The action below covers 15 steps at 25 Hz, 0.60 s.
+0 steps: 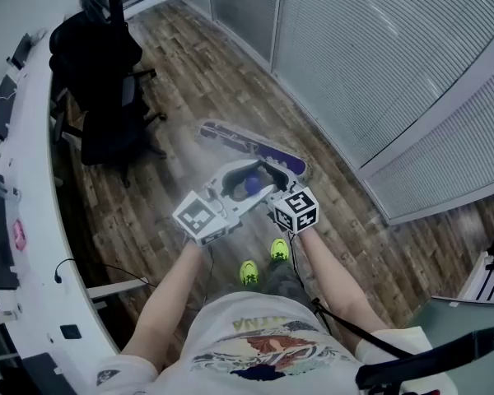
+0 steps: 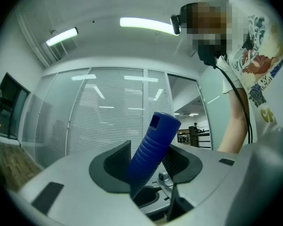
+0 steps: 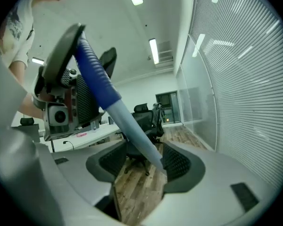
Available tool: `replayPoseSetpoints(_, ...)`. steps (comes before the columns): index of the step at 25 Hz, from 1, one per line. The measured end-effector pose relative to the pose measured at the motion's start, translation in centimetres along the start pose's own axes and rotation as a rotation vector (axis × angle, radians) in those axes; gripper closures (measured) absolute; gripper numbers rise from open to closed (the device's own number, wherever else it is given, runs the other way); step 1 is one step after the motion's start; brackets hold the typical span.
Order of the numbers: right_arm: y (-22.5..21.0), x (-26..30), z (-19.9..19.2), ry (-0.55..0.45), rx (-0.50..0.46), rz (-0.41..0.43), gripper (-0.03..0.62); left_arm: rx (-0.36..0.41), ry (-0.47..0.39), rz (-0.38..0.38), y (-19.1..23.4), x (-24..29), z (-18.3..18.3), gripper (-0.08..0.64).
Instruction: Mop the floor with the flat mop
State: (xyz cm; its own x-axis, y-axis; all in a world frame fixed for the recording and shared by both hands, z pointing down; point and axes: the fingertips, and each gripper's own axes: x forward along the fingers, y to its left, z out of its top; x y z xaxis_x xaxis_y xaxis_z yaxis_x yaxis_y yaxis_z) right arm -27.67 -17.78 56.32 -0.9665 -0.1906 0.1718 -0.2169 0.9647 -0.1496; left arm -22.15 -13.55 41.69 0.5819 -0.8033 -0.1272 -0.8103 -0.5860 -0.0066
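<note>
The flat mop (image 1: pixel 251 145) rests head-down on wooden floor (image 1: pixel 189 81); blue ribbed handle (image 2: pixel 153 145) (pale shaft) slants.

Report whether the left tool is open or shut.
Shut on the blue grip: the left tool has both pads pressed against its ribbed sides.

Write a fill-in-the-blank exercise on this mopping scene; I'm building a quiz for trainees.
1. The flat mop's head lies on the ___ floor.
2. The left gripper is closed on the handle's ___ ribbed grip.
3. A black office ___ stands beside the white desk.

Missing words: wooden; blue; chair.
</note>
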Motion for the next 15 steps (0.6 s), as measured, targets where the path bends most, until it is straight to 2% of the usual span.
replayPoseSetpoints(3,0.8,-0.7,1.0,-0.061,-0.007,-0.013,0.376,-0.008,0.049,0.028,-0.2,-0.2,-0.3,0.362)
replayPoseSetpoints(6,2.0,-0.8,2.4,-0.107,-0.043,-0.02,0.376,0.006,0.068,0.01,-2.5,0.4,-0.6,0.362)
replayPoseSetpoints(7,2.4,-1.0,2.8,-0.116,-0.054,-0.02,0.399,0.006,0.066,0.009,-3.2,0.6,-0.8,0.362)
replayPoseSetpoints(9,3.1,-1.8,2.7,-0.114,-0.068,-0.015,0.417,0.0,0.069,0.023,-4.4,0.7,-1.2,0.362)
replayPoseSetpoints(15,6.7,-6.5,1.7,-0.103,-0.046,0.061,0.417,0.009,0.064,0.031,-10.0,-0.3,-0.3,0.362)
